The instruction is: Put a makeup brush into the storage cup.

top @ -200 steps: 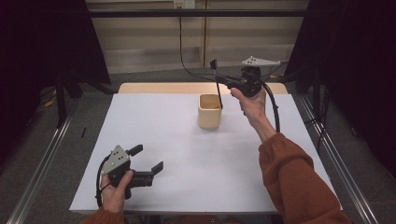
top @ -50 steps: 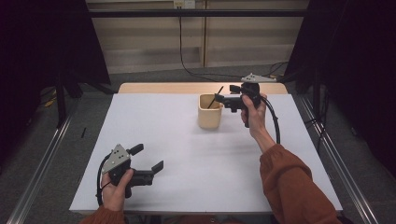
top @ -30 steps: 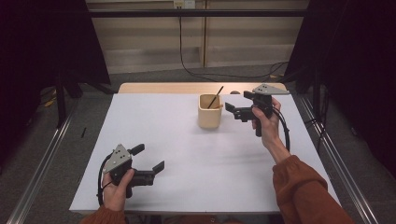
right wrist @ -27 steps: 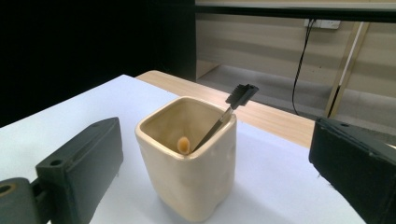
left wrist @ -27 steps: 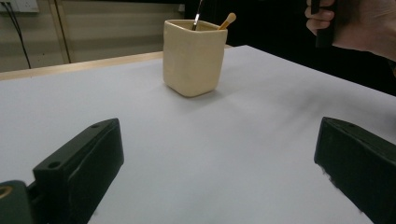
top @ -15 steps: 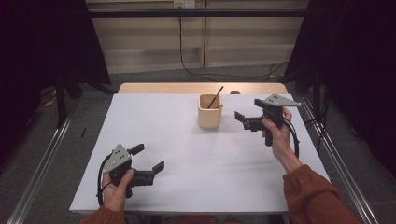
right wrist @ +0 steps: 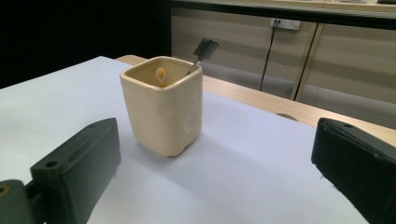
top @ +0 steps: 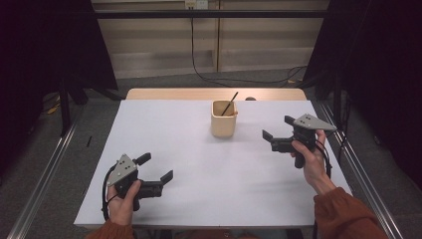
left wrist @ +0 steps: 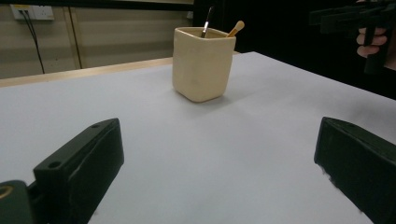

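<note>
— Two tools stand in that cream ceramic cup (top: 224, 119): a thin dark-handled brush (right wrist: 201, 52) leaning on the rim and a shorter stick with a pale wooden tip (right wrist: 160, 74) down inside. The cup sits toward the far middle of the white table (top: 199, 194), upright.

— How would it handle?

— I'd judge the cup rigid, fairly heavy for its size, glazed and so a bit slippery, and it would chip if knocked over. The brush looks light and stiff; its handle is slim, so it could twist between flat pads.

— Where would you take hold?

— For the brush, the bare handle just above the rim, pinched squarely. For the cup, across two opposite flat walls, low enough not to tip it.

— And the claws?

— Both released, jaws spread wide with nothing between them. The right gripper (top: 276, 137) hangs near the cup's right side, apart from it; the left gripper (top: 155, 169) rests near the front edge, well apart.
</note>
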`<state>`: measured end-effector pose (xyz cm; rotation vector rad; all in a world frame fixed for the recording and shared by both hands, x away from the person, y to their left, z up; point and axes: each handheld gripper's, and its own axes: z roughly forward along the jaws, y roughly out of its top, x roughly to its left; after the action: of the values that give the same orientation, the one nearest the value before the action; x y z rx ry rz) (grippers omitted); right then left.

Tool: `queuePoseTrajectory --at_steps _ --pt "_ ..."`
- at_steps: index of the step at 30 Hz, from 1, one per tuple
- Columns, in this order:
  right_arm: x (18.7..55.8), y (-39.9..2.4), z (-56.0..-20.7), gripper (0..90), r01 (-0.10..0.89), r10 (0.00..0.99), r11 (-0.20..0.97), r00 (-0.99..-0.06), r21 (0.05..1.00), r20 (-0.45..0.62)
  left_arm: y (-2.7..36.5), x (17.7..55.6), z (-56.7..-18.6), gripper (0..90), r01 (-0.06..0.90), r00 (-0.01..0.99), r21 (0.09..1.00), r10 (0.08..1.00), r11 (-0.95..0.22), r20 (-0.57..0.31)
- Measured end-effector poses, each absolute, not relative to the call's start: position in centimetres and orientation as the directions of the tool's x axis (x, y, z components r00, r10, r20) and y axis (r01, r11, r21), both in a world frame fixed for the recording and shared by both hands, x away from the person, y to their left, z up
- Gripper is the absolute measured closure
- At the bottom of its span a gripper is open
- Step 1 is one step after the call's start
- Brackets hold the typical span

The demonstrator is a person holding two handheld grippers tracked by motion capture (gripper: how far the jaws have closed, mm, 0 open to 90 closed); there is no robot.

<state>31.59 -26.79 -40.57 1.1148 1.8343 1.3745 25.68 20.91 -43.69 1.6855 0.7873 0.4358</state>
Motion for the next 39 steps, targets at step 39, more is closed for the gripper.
queuePoseTrajectory --at_steps 39 --pt "20.1 -33.0 -43.9 1.0 0.296 0.93 0.112 -0.366 0.948 0.004 21.3 24.9 -43.6 1.8 0.264 0.695 0.96 0.709 -0.094 -0.122"
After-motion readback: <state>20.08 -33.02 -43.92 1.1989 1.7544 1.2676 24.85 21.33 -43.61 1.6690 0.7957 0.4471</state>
